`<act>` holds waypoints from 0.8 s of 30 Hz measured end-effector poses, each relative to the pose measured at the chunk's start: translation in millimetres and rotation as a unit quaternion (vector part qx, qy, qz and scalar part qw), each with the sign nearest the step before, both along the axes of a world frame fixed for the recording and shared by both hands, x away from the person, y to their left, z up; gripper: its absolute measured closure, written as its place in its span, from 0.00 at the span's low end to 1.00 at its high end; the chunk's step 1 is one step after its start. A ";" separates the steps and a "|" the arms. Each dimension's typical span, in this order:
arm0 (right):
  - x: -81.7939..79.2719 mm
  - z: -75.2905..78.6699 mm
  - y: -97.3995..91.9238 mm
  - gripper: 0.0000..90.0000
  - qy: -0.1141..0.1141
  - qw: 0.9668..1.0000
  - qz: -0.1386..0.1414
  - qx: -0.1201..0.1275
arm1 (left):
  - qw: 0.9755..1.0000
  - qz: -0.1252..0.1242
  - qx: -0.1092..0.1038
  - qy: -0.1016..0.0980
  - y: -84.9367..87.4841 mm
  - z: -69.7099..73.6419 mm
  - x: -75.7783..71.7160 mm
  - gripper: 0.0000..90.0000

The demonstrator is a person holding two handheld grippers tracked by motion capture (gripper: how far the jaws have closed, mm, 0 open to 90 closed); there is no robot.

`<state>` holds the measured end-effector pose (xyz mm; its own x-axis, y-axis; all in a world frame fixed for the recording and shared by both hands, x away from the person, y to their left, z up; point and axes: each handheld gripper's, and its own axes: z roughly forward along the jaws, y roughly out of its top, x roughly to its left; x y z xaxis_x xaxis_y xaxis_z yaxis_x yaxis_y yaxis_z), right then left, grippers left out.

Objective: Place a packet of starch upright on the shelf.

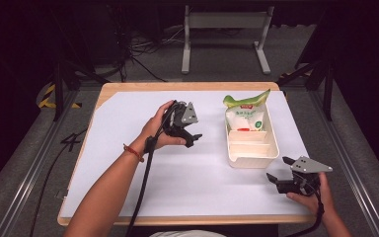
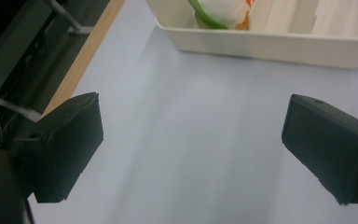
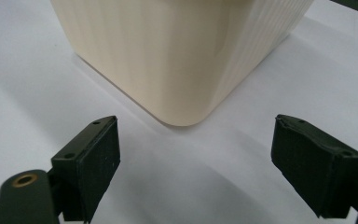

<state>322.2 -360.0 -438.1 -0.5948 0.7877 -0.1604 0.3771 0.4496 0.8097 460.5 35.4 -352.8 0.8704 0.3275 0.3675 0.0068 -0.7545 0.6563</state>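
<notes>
Flanking bin (image 1: 252, 153) holding pouch (image 1: 245, 116): both hand-held grippers, agape.

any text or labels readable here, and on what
Nothing can be read for certain.
Pouch in the far compartment of the cream bin: a red label patch and lines of print under it, too small and blurred to read.
Floor left of the table: a dark mark that looks like "4", not certain.
Left gripper and right gripper: no lettering visible.

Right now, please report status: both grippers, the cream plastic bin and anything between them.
Left gripper open, empty. Right gripper open, empty. Cream plastic bin holds green-and-white pouch at its far end. White mat bare between.
</notes>
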 end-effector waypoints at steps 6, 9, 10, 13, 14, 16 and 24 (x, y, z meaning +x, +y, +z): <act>0.1 -0.2 0.2 0.17 0.001 1.000 0.000 0.000 | 0.999 -0.001 0.034 0.008 14.0 -5.2 -8.0 0.07; 0.1 -0.3 0.4 0.17 0.002 1.000 0.000 0.000 | 0.999 0.002 0.037 0.006 21.7 -8.6 -12.5 0.07; 0.1 -0.4 0.5 0.17 0.002 1.000 0.001 -0.001 | 0.999 0.003 0.038 0.010 24.9 -10.2 -13.6 0.07; -0.1 -0.4 0.8 0.17 0.003 1.000 0.001 -0.002 | 0.999 0.009 0.044 0.004 32.1 -15.3 -17.5 0.07; -0.5 0.0 1.3 0.17 0.002 1.000 0.001 -0.003 | 0.999 0.010 0.047 0.003 33.8 -16.7 -18.4 0.08; -0.9 0.4 2.4 0.17 0.000 1.000 0.005 -0.005 | 0.998 0.014 0.056 -0.001 39.7 -20.3 -20.2 0.08; 0.2 -1.2 1.8 0.17 0.004 1.000 0.002 -0.008 | 0.998 0.028 0.056 0.002 57.9 -29.3 -26.6 0.08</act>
<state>322.4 -358.1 -439.3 -0.5997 0.7825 -0.1673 0.3818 0.4635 0.7996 433.9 93.3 -382.1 0.8532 0.3332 0.4012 0.0536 -0.8212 0.5682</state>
